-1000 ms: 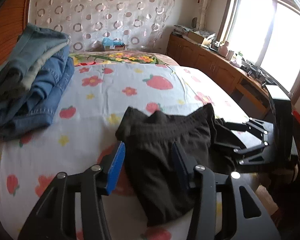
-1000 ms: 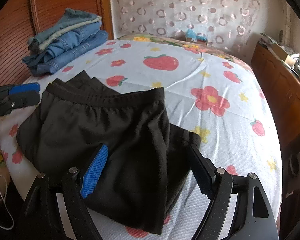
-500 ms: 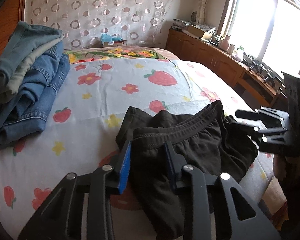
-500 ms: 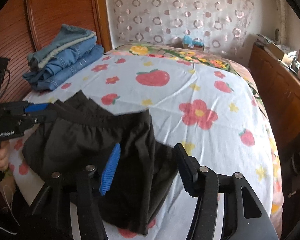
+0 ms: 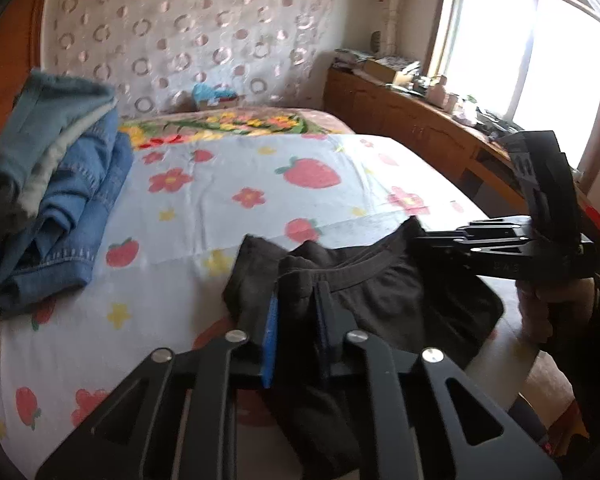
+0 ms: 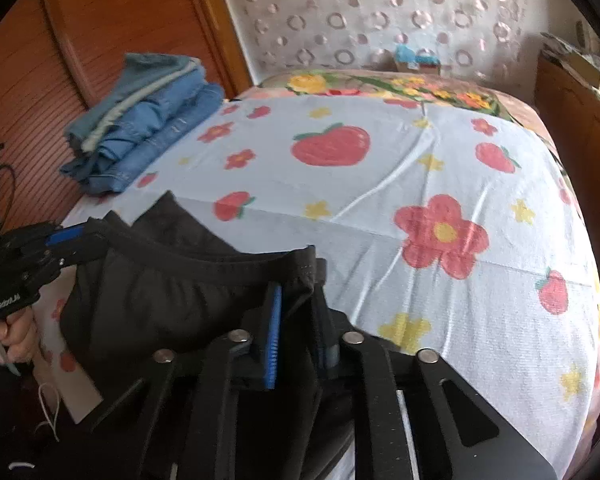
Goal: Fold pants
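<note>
Folded black pants (image 5: 384, 300) lie at the near edge of the bed, waistband facing away from me. My left gripper (image 5: 296, 300) is shut on the left end of the waistband. My right gripper (image 6: 296, 300) is shut on the right end of the black pants (image 6: 172, 300). Each gripper shows in the other's view: the right gripper (image 5: 496, 252) at the right, the left gripper (image 6: 60, 244) at the left. The cloth sags between them, and its lower part hangs below the frames.
A stack of folded blue jeans (image 5: 52, 200) sits at the bed's far left, also seen in the right wrist view (image 6: 148, 120). The fruit-and-flower sheet (image 6: 420, 184) spreads ahead. A wooden cabinet (image 5: 412, 124) runs under the window on the right; a wooden panel (image 6: 100, 40) stands on the left.
Both grippers have closed from open onto the waistband ends. The pants have been drawn up and toward the bed's near edge.
</note>
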{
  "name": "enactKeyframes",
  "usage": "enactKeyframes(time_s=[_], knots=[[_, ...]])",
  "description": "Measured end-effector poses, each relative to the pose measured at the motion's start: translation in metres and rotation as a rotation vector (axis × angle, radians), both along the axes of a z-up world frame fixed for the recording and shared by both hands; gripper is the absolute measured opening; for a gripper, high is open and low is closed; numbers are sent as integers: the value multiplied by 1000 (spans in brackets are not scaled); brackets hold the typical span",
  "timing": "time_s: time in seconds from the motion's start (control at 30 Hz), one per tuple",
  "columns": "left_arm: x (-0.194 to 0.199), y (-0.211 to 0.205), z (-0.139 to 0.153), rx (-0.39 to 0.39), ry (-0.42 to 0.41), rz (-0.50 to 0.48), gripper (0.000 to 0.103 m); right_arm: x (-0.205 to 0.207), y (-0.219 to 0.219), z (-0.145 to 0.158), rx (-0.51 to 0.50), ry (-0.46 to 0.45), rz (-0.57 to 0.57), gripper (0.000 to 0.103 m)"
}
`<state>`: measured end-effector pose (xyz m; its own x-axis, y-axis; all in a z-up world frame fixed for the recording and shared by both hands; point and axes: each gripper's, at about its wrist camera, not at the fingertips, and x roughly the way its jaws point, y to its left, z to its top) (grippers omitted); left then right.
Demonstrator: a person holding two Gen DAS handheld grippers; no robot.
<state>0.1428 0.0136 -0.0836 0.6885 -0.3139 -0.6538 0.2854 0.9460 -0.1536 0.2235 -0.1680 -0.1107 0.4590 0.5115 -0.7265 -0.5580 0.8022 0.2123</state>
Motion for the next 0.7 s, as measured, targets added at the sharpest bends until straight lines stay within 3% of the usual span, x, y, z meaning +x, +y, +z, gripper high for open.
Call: enactKeyframes(time_s=[0.17, 0.33, 0.5, 0.7], knots=[[-9, -6, 21, -9, -65, -20, 12, -16, -12, 19, 83, -65, 11, 4], [-3, -17, 39, 18, -122, -13, 12, -30, -25, 39, 84, -141, -87, 4], [17, -27, 28, 91, -87, 17, 12, -23, -21, 31, 13, -130, -131, 4], [18, -17, 16, 85, -38, 39, 24, -10, -12, 12, -57, -93, -150, 4]])
